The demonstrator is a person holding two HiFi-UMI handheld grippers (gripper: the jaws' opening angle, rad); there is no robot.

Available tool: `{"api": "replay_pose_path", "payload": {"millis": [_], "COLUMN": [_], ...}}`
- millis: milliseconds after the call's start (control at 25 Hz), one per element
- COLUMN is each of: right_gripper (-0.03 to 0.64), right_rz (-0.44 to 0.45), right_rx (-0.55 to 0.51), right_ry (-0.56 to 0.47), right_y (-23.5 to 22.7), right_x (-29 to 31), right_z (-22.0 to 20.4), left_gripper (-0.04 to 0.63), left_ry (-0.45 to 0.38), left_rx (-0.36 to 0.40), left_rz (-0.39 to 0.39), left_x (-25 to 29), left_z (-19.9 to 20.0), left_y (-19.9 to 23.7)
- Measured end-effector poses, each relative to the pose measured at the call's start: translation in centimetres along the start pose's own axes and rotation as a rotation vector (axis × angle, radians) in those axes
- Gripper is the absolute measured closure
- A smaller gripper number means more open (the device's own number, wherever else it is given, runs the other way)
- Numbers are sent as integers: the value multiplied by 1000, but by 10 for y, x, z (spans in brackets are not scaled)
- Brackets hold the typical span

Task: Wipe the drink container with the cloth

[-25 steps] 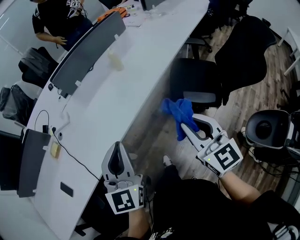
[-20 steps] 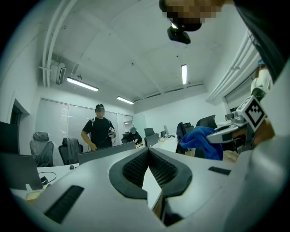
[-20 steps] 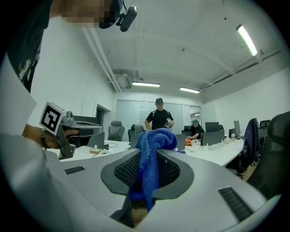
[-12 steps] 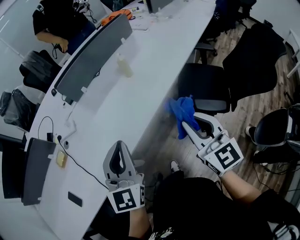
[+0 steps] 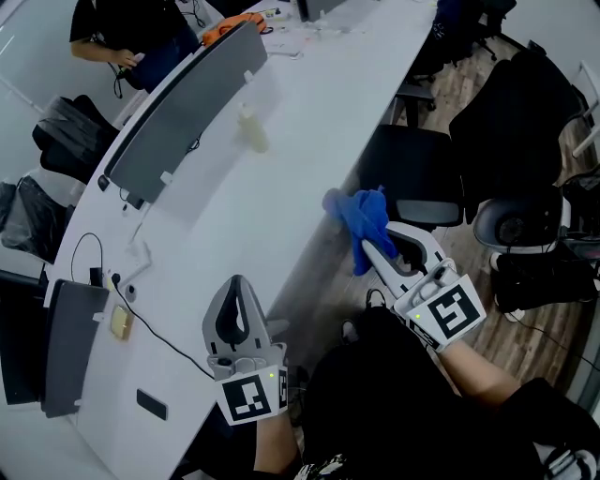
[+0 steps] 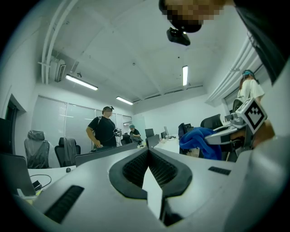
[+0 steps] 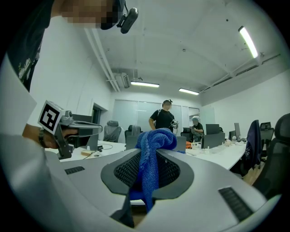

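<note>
The drink container (image 5: 251, 127), a pale bottle, stands on the long white curved table (image 5: 281, 178) beside a grey divider panel (image 5: 183, 98), well ahead of both grippers. My right gripper (image 5: 373, 251) is shut on a blue cloth (image 5: 359, 220), held off the table's edge over the floor; the cloth (image 7: 152, 156) hangs bunched between the jaws of the right gripper (image 7: 147, 181). My left gripper (image 5: 236, 281) is shut and empty over the table's near end; its jaws meet in the left gripper view (image 6: 148, 154), where the cloth (image 6: 199, 142) shows at right.
Black office chairs (image 5: 412, 173) stand right of the table, close to the cloth. A monitor (image 5: 66, 342), cables and a small yellow block (image 5: 119, 322) lie at the near left. A person (image 5: 127, 28) stands behind the divider. Wooden floor (image 5: 469, 309) lies to the right.
Both grippers have been carried forward along the table's edge, and the bottle and chair have shifted in the head view. The cloth stays clamped in the right gripper; the left stays shut.
</note>
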State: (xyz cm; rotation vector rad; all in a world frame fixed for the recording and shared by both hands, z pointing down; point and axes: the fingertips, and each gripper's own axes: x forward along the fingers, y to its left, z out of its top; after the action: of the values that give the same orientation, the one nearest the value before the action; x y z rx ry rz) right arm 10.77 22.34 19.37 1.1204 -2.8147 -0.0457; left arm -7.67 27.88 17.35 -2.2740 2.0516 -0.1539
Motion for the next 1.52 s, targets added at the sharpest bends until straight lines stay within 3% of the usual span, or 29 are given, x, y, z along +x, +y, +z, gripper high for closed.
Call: {"api": "replay_pose_path", "payload": {"millis": [840,1520], "right_gripper": [552,552], "right_rz": [90,184], "right_rx": [5,-12], "right_ry": [1,-9], "right_y": [-69,-136], "right_x": [108,209], "right_z": [-10,9], "left_gripper": [592,593], "left_ry": [48,42], "left_rx": [5,2], "left_rz": [85,128], "left_x": [104,223], "left_z": [-20,-4], "left_y": [31,51]}}
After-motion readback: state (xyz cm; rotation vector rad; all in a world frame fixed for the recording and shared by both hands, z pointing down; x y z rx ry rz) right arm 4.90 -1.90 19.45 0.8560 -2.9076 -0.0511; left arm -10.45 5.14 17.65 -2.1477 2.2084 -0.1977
